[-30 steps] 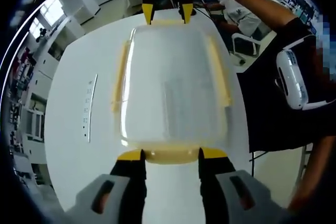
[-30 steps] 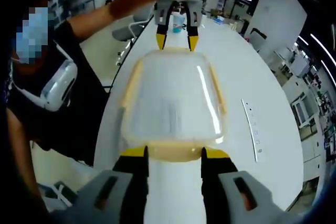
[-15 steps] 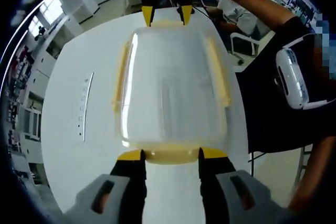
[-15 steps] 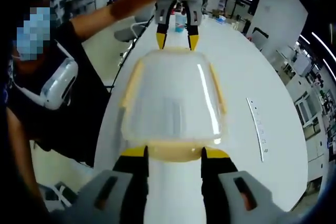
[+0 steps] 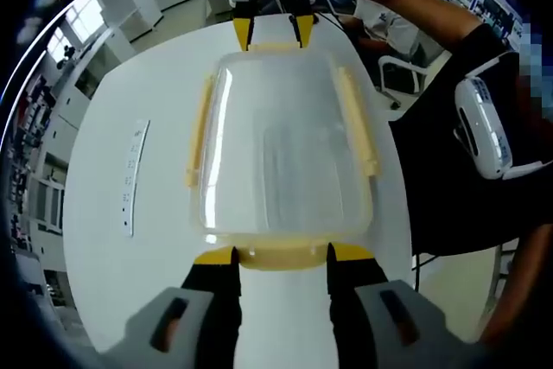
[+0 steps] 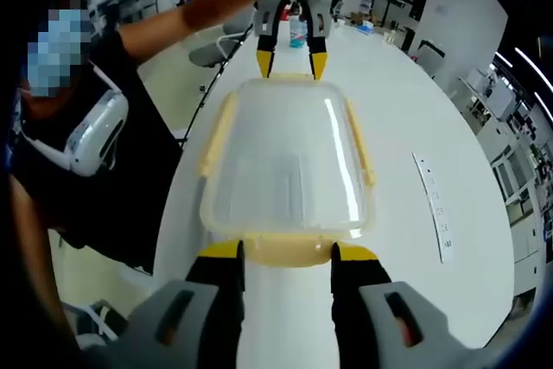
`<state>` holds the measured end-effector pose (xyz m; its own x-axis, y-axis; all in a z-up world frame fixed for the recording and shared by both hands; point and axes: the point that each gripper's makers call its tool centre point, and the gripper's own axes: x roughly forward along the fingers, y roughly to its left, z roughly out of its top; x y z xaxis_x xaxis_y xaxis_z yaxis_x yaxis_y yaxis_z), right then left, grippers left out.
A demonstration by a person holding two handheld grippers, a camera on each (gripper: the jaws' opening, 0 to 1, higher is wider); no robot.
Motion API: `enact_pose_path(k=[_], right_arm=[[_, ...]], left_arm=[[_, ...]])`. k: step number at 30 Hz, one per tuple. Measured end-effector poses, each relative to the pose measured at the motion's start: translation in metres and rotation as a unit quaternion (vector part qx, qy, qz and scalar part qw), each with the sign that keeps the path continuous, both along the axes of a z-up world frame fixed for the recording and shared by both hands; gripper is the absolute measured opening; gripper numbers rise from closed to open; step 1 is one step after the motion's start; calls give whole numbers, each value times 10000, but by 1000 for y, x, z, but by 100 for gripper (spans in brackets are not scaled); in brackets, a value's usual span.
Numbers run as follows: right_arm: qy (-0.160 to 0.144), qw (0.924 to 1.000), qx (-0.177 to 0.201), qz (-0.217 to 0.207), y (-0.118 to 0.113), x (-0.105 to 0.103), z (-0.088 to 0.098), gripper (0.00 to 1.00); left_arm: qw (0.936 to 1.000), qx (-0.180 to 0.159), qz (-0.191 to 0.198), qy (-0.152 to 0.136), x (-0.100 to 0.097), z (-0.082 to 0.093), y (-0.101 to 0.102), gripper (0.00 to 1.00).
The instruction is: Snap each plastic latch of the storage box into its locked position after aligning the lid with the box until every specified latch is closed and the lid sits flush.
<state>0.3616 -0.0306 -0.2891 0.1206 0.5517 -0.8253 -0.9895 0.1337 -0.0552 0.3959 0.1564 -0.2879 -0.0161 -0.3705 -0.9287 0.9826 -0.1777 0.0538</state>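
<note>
A clear plastic storage box [image 5: 281,144] with its lid on lies lengthwise on the white table [image 5: 130,283]. Yellow latches run along its long sides [image 5: 200,131] [image 5: 359,123]. My left gripper [image 5: 282,254] stands open, its yellow tips on either side of the near end latch [image 5: 281,257]. At the far end my right gripper [image 5: 270,30] straddles the opposite latch. In the right gripper view the same box [image 6: 285,162] shows from the other end: my right gripper [image 6: 287,251] is open around its near end latch [image 6: 287,250], with the left gripper [image 6: 292,60] at the far end.
A white strip with markings [image 5: 130,179] [image 6: 436,209] lies on the table beside the box. A person in black wearing a white device [image 5: 484,127] [image 6: 91,140] stands at the table's edge. A bottle [image 6: 298,34] stands far back, with office chairs and desks beyond.
Both views have shifted slightly, so the cameras moved a little. Each gripper stays at its end of the box, and the latches look unchanged.
</note>
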Motion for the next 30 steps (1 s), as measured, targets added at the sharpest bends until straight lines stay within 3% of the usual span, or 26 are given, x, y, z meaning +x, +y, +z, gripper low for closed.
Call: enact_pose_path(k=[13, 30], right_arm=[[79, 10000, -21, 56, 3, -5, -14, 35], [95, 9999, -28, 87, 3, -8, -30, 35]], left_arm=[[10000, 36, -11, 34, -7, -19, 1, 36], [9999, -119, 24, 91, -9, -30, 4, 36]])
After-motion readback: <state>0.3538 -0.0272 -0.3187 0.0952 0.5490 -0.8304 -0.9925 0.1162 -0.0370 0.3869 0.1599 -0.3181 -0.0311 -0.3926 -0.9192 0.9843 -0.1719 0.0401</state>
